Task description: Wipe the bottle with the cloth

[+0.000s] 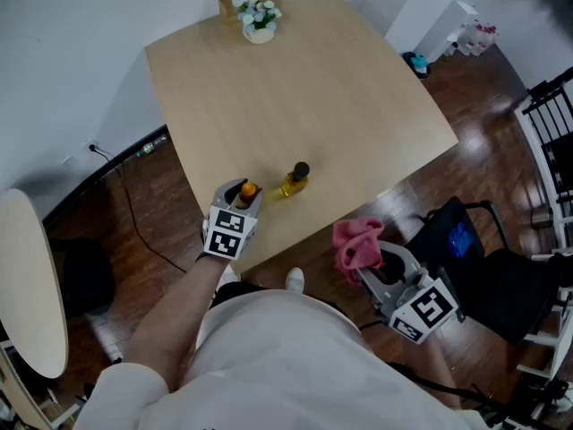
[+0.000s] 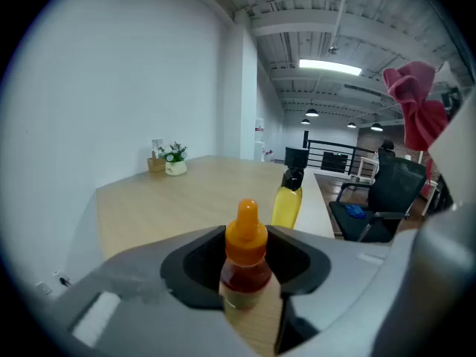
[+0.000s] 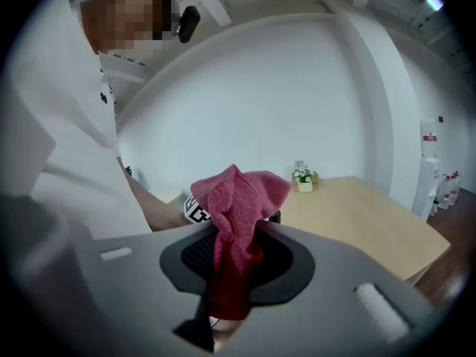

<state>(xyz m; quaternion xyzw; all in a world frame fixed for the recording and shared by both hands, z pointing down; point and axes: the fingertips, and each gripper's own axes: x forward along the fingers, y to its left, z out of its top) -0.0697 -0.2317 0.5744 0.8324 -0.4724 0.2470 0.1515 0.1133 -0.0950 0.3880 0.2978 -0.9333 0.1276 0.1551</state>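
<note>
Left tongs (image 1: pixel 243 192) over table (image 1: pixel 295 88), wood floor (image 1: pixel 470 92)

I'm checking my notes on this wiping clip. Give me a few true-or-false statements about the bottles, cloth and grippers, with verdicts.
1. The left gripper holds an orange-capped bottle. True.
2. The right gripper is empty. False: it grips a pink cloth.
3. The yellow bottle lies on its side. False: it stands upright on the table.
4. The pink cloth touches the orange-capped bottle. False: they are apart.
5. A flower pot stands at the table's far end. True.
</note>
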